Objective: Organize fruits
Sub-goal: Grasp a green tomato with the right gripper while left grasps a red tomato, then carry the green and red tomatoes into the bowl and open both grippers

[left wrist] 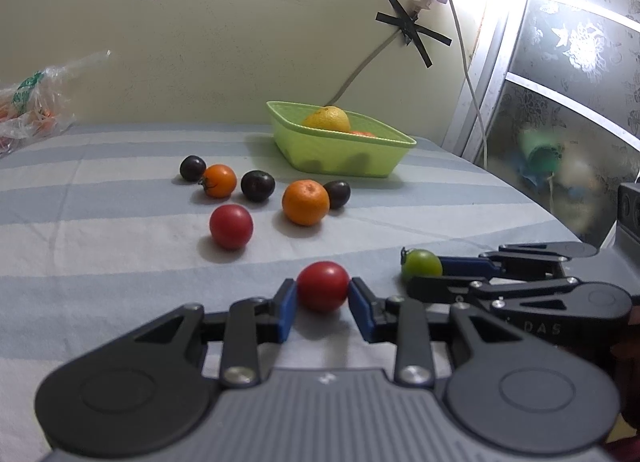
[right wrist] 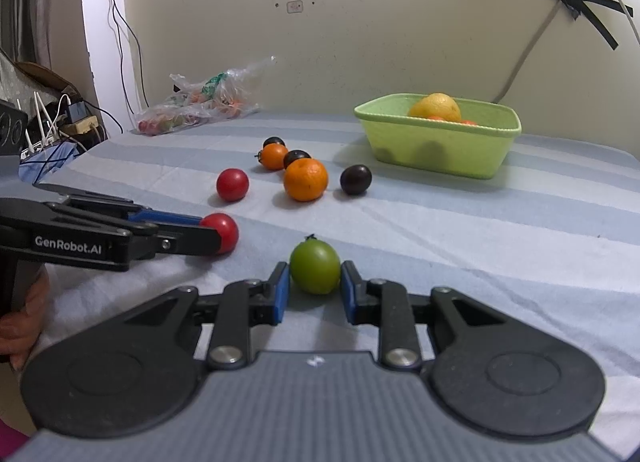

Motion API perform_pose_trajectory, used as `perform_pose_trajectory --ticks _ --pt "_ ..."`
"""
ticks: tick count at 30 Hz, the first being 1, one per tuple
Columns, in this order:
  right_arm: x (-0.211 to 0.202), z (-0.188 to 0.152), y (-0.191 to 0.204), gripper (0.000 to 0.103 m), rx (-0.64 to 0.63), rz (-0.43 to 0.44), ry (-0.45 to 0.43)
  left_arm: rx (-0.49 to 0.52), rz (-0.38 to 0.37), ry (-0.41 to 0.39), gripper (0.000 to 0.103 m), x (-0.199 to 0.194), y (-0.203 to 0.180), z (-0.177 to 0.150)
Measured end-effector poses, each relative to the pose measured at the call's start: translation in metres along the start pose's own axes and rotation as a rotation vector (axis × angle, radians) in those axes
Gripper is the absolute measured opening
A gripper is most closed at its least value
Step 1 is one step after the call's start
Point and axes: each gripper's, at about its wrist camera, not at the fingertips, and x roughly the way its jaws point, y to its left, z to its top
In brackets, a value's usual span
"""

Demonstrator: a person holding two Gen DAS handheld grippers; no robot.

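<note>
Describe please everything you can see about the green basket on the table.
The green basket is a light green, rectangular tub with rounded corners and a rolled rim; it looks like thin plastic, since dark shapes of fruit show through its wall. It stands upright on the striped cloth, at the far side near the wall, apart from the loose fruit and from both grippers. Inside lie a large yellow fruit, rising above the rim, and some orange-red fruit barely visible beside it.
</note>
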Motion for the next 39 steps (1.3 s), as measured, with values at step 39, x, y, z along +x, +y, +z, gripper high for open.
perform_pose_trajectory --ticks 39 --pt "0.083 0.101 -0.107 0.031 0.031 -0.122 -0.110 -0.070 -0.058 0.019 0.030 0.146 -0.001 0.156"
